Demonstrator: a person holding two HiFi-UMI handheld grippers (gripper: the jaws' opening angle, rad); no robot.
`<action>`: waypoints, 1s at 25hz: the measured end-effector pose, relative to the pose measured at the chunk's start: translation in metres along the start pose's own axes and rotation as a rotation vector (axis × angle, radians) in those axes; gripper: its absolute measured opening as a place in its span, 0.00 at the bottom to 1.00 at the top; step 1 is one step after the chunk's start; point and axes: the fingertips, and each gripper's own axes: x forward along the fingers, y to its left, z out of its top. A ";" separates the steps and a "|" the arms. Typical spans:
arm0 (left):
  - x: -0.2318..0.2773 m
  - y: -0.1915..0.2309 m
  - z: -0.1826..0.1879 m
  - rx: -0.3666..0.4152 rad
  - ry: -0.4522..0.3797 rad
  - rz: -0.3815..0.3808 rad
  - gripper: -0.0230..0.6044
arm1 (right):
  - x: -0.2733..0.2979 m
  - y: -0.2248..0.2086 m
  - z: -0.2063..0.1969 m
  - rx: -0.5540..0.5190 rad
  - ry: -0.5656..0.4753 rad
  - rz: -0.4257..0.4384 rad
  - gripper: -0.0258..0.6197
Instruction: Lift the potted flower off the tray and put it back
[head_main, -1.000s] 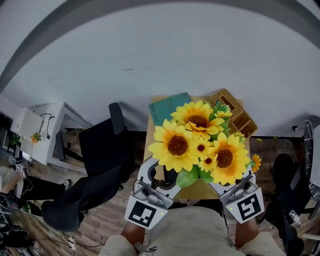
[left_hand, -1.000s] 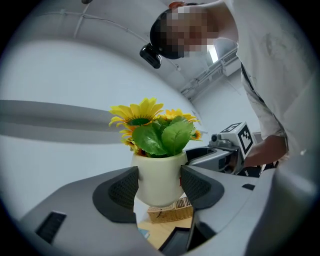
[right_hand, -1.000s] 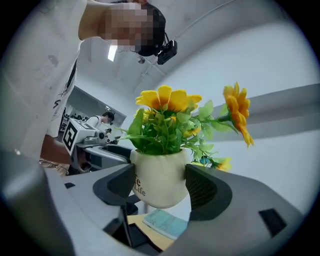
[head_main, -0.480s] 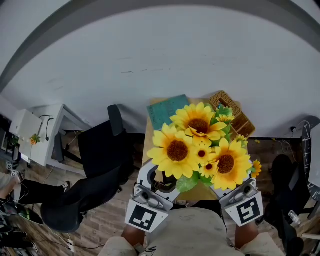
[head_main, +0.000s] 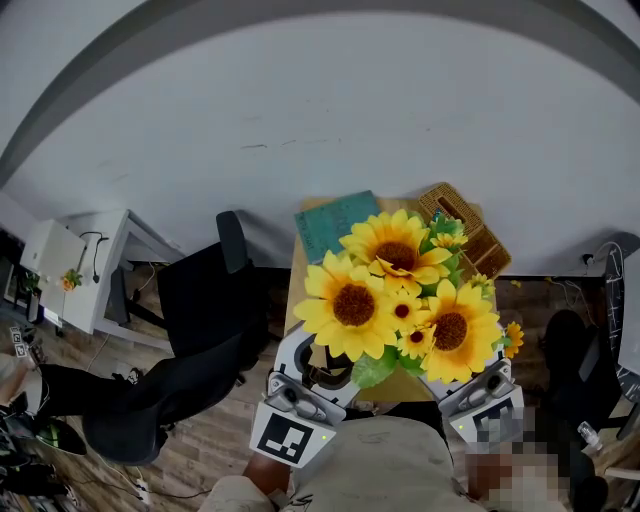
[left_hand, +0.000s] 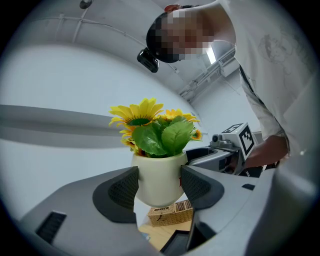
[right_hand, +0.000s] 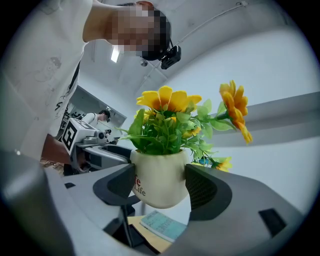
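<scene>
The potted flower (head_main: 400, 300) is hanging in the air between both tools, close in front of the person's body and clear of the worktop (head_main: 296, 272). The left tool (left_hand: 158, 188) is clenching the cream pot (left_hand: 159, 172) from one side, its two ribbed pads pressing against the pot's rounded wall, and the right tool (right_hand: 161, 186) is gripping the same pot from the opposite side in the same way, with red lettering showing on the pot next to one of its pads. In both gripper views the pot's base is floating free, with nothing touching it from below. In the head view the big yellow blooms and green leaves are spreading wide and covering the jaws of both tools, so only the tools' rear bodies are showing beneath the petals. The wicker tray (head_main: 468, 232) is lying at the far right corner of the worktop, partly hidden behind the blooms, and in the left gripper view it is appearing below and beyond the pot's base, apart from it. A teal book (head_main: 335, 222) is lying at the far left corner of the worktop, beside the tray. A black office chair (head_main: 200, 330) is standing on the floor to the left of the worktop.
</scene>
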 end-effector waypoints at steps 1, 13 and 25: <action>0.000 0.000 -0.001 0.000 0.002 -0.001 0.48 | 0.000 0.000 0.000 -0.002 0.001 -0.003 0.56; 0.014 -0.004 -0.019 -0.013 0.040 -0.014 0.48 | -0.001 -0.008 -0.022 0.024 0.035 -0.012 0.56; 0.026 -0.015 -0.079 -0.045 0.183 -0.013 0.48 | 0.000 -0.005 -0.082 0.043 0.157 -0.012 0.55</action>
